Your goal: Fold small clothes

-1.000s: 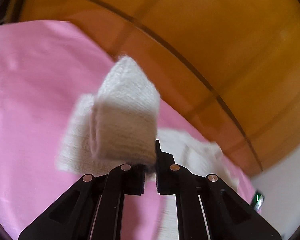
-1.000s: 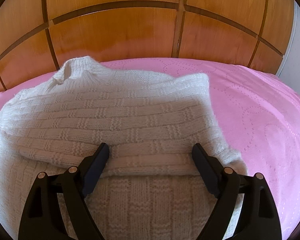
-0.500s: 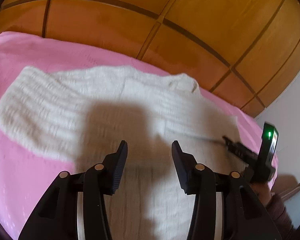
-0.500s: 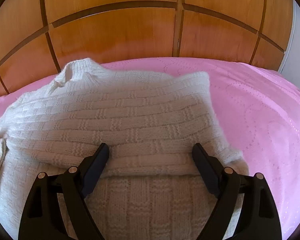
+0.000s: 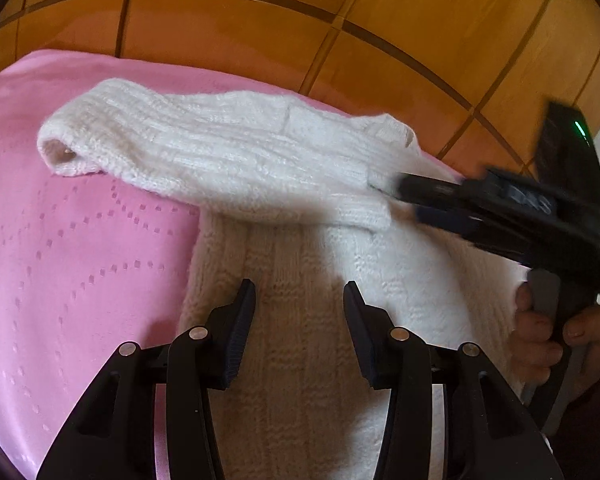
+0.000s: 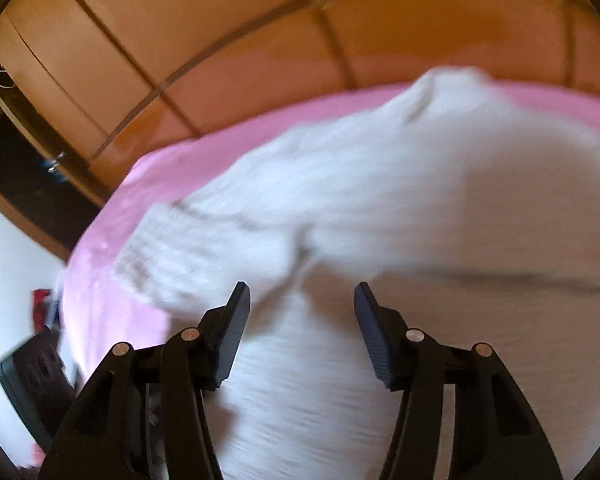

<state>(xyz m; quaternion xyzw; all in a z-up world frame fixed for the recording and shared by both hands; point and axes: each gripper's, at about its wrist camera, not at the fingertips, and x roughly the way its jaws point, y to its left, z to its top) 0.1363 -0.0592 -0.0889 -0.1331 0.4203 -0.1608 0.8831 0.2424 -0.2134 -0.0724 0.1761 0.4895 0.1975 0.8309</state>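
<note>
A white knitted sweater (image 5: pixel 300 208) lies on a pink bedspread (image 5: pixel 80 260), in front of a wooden panelled wall (image 5: pixel 340 20). One sleeve (image 5: pixel 160 140) is folded across the body of the sweater, its open cuff lying ahead and to the left of the left gripper's jaws.

The left gripper (image 5: pixel 299 300) hangs over the lower body of the sweater with its jaws partly apart and nothing between the pads; the knit lies beneath and just beyond the tips, and whether the tips touch it cannot be told. The bedspread shows to the left of the jaws.

To the right of and beyond these jaws the right gripper (image 5: pixel 396 192) reaches in toward the folded sleeve near the collar, held by a hand (image 5: pixel 540 344) on its handle; it is blurred there. In the right wrist view the right gripper (image 6: pixel 302 300) stands with its jaws at a middling gap, having just been closing, and no cloth is caught between them. The sweater (image 6: pixel 380 200) fills the blurred view ahead of the jaws, with a ribbed cuff (image 6: pixel 148 248) ahead and to their left.
</note>
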